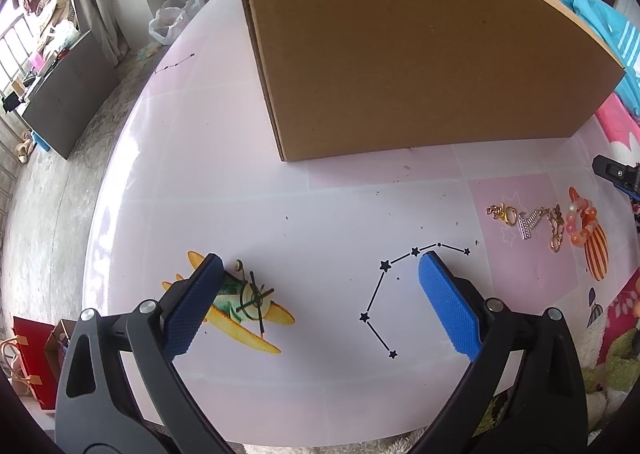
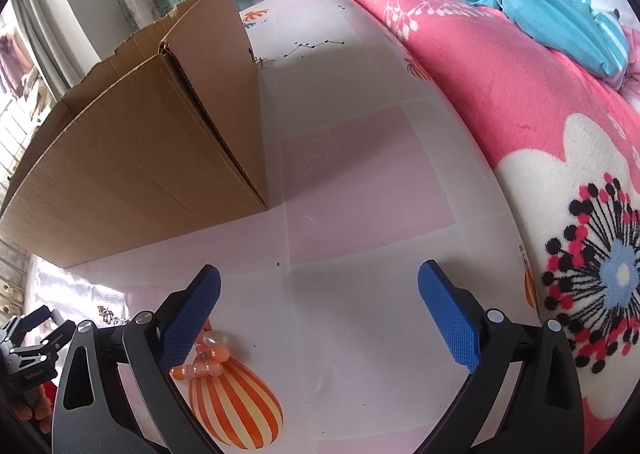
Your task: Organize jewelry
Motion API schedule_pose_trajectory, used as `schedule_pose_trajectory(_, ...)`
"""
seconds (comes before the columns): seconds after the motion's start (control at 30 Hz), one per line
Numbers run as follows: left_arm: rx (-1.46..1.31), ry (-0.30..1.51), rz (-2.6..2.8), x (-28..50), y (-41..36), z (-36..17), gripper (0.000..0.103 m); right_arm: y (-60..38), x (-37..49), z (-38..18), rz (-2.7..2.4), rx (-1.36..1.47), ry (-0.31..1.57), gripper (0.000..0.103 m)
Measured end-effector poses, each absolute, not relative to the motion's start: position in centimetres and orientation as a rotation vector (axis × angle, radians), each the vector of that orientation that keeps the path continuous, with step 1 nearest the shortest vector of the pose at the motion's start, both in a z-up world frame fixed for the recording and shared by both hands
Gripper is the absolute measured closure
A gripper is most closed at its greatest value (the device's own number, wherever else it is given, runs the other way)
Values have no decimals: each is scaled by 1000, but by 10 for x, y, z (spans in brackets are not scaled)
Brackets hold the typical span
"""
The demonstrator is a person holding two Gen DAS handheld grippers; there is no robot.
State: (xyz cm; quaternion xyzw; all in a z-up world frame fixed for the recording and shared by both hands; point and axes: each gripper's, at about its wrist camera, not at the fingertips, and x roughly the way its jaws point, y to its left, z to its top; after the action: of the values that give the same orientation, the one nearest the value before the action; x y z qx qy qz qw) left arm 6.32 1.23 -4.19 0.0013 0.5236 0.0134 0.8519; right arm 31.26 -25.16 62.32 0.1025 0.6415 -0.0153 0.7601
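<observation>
The cardboard box point(image 1: 420, 53) looks matt and faintly ribbed, standing on a glossy, smooth tabletop point(image 1: 240, 193). Right of the box lie shiny gold-toned metal charms point(image 1: 524, 223) and a glassy orange bead bracelet point(image 1: 582, 223); beyond it spreads a fuzzy fleece blanket point(image 2: 520, 93).

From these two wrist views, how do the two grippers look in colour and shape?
Both look alike. The left gripper has two dark grey to black plastic arms with triangular cut-outs and round silver pivot screws, ending in flat blue pads with a fine knurled texture. The right gripper has the same build and the same blue pads. No cables, sleeves or hands show.
</observation>
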Motion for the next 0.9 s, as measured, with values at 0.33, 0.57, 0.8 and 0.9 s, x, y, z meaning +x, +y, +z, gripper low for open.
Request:
schedule_pose_trajectory(0.33,-2,1107,35,62,11,-41,8,-259,313,622,-1,267,1393,7)
schedule_pose_trajectory(0.57,3,1091,19,59,12,-40,8,-264,311,622,31,299,1370,7)
schedule_pose_trajectory(0.8,16,1061,-1,57,10,-40,8,-261,309,638,82,316,1297,7)
schedule_pose_trajectory(0.9,19,1047,-8,56,9,-40,8,-258,307,652,79,305,1258,7)
